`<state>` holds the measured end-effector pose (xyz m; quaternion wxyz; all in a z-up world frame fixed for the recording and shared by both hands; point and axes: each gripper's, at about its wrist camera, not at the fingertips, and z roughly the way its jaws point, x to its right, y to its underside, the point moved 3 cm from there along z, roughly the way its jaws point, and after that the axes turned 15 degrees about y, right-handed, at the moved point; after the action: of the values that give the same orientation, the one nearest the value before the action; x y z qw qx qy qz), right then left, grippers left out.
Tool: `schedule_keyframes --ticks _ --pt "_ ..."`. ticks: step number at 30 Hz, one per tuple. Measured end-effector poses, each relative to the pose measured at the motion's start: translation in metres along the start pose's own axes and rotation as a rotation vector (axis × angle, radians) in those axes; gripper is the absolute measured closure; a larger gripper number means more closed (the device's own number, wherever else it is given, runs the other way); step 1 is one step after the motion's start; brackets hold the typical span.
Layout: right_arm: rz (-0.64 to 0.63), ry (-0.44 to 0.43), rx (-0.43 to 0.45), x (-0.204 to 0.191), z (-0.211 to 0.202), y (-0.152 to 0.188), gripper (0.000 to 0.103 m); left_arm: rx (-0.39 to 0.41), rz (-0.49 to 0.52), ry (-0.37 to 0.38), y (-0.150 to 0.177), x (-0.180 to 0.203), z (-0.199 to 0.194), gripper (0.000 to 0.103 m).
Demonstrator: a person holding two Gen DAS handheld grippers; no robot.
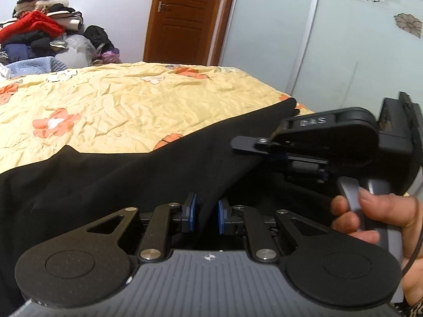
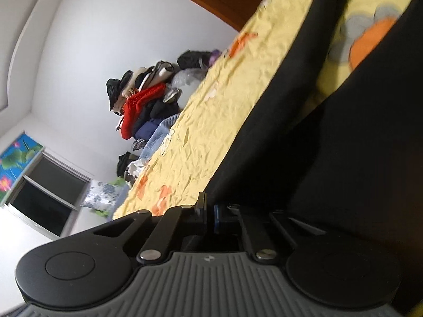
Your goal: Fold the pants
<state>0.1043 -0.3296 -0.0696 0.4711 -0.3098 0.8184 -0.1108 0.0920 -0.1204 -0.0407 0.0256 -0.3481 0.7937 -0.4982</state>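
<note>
Black pants (image 1: 105, 185) lie across the near part of a bed with a yellow flowered cover (image 1: 119, 100). In the left wrist view my left gripper (image 1: 207, 215) has its blue pads pressed on a fold of the black fabric. My right gripper (image 1: 248, 142) shows at the right, held by a hand, its fingers on the pants' edge. In the right wrist view, tilted sideways, my right gripper (image 2: 210, 215) is shut on the black cloth of the pants (image 2: 304, 132), which fill the right side.
A pile of clothes (image 1: 39, 31) sits beyond the bed's far left corner. A brown door (image 1: 185, 18) and a flowered sliding wardrobe panel (image 1: 357, 39) stand behind the bed. The bed's right edge (image 1: 298, 105) is near the grippers.
</note>
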Motion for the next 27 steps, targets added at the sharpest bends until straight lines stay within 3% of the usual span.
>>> schedule_keyframes --ticks 5,13,22,24,27 --pt "-0.017 0.01 0.04 0.011 -0.032 0.005 0.099 -0.025 0.025 0.056 0.011 0.014 -0.004 0.087" --pt "-0.016 0.038 0.041 0.028 -0.063 0.017 0.099 -0.096 0.08 0.066 0.029 0.028 0.002 0.087" --pt "-0.008 0.069 0.014 0.045 -0.08 0.02 0.099 -0.119 0.107 0.078 0.038 0.033 0.003 0.087" --pt "0.033 0.062 -0.032 0.055 -0.074 0.015 0.092 -0.115 0.084 0.076 0.034 0.03 0.006 0.087" --pt "0.194 0.046 -0.113 0.072 -0.056 0.008 0.078 -0.111 0.057 0.073 0.03 0.027 0.01 0.079"
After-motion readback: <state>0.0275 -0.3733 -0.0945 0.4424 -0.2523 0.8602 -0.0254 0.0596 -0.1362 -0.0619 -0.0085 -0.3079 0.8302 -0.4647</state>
